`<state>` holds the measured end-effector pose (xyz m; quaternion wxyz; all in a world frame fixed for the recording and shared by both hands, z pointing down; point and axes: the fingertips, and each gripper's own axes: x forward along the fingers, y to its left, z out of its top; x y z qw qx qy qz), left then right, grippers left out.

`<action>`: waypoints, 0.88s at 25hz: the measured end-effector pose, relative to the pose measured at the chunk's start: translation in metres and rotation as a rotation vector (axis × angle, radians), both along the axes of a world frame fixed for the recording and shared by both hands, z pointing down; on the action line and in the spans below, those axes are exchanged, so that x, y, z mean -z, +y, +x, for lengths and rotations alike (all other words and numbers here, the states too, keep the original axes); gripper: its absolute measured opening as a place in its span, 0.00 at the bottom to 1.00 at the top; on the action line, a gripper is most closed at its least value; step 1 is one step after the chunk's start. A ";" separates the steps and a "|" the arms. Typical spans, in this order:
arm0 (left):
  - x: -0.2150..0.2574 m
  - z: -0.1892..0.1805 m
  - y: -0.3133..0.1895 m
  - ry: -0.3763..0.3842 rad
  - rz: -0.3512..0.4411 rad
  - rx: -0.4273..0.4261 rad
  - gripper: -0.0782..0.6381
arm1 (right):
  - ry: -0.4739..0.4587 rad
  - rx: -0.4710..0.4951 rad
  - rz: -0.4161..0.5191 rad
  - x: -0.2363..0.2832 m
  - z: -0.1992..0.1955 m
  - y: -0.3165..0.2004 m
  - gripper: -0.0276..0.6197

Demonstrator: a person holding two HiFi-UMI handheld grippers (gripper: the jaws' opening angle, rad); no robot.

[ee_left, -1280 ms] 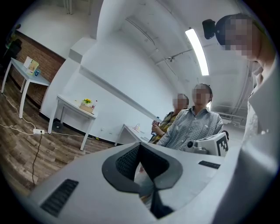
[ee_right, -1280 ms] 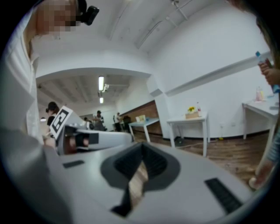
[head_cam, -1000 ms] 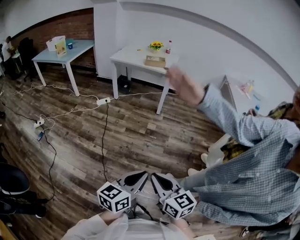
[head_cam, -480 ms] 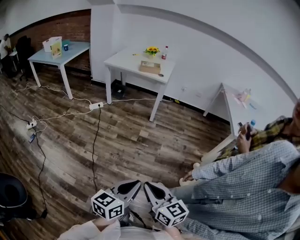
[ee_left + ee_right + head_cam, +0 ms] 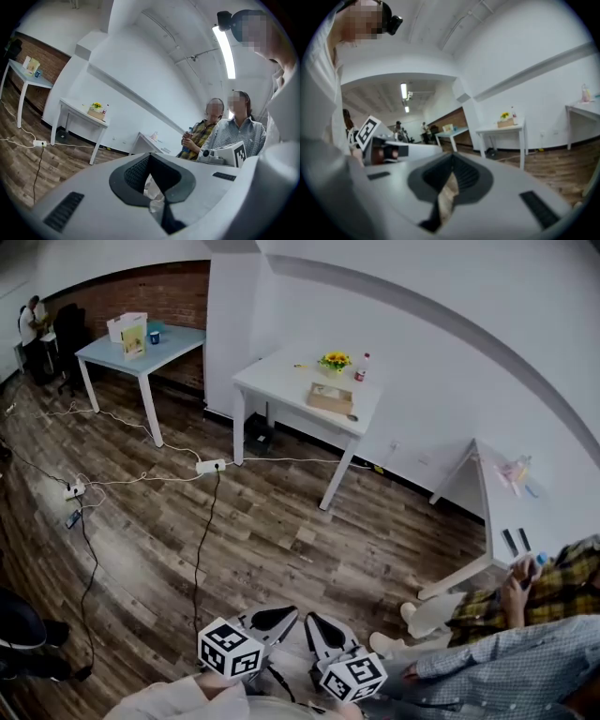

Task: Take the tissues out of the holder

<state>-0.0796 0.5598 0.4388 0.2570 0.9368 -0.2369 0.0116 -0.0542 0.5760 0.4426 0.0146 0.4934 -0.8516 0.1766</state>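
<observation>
The tissue holder [image 5: 330,397] is a low wooden box on a white table [image 5: 281,381] far across the room, next to yellow flowers [image 5: 336,360] and a small bottle [image 5: 363,367]. It also shows small in the left gripper view as the holder [image 5: 95,114] and in the right gripper view as the holder [image 5: 505,123]. No tissue can be made out at this distance. My left gripper [image 5: 277,619] and right gripper [image 5: 319,626] are held close to my body at the bottom edge, both shut and empty. The left gripper [image 5: 151,164] and right gripper [image 5: 452,165] point toward the room.
A blue table [image 5: 141,343] stands at the back left. Cables and a power strip [image 5: 208,466] lie on the wooden floor. A small white table [image 5: 502,493] and seated people [image 5: 534,601] are on the right. A person [image 5: 33,320] stands in the far left corner.
The view has shifted and the white table sits further right. The nearby person's raised arm has dropped and they have slid toward the right edge. Both grippers stay shut near my body.
</observation>
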 end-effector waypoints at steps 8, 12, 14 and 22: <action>0.032 -0.010 -0.151 0.016 0.059 -0.021 0.13 | 0.029 -0.066 0.040 0.025 0.004 -0.139 0.06; 0.029 -0.004 -0.198 0.014 0.054 -0.044 0.13 | 0.030 -0.112 0.025 0.021 0.015 -0.186 0.06; 0.026 -0.003 -0.220 0.014 0.040 -0.043 0.13 | 0.031 -0.123 0.018 0.020 0.018 -0.207 0.06; 0.014 0.010 -0.317 -0.010 0.026 -0.004 0.13 | 0.029 -0.111 0.020 0.017 0.032 -0.305 0.06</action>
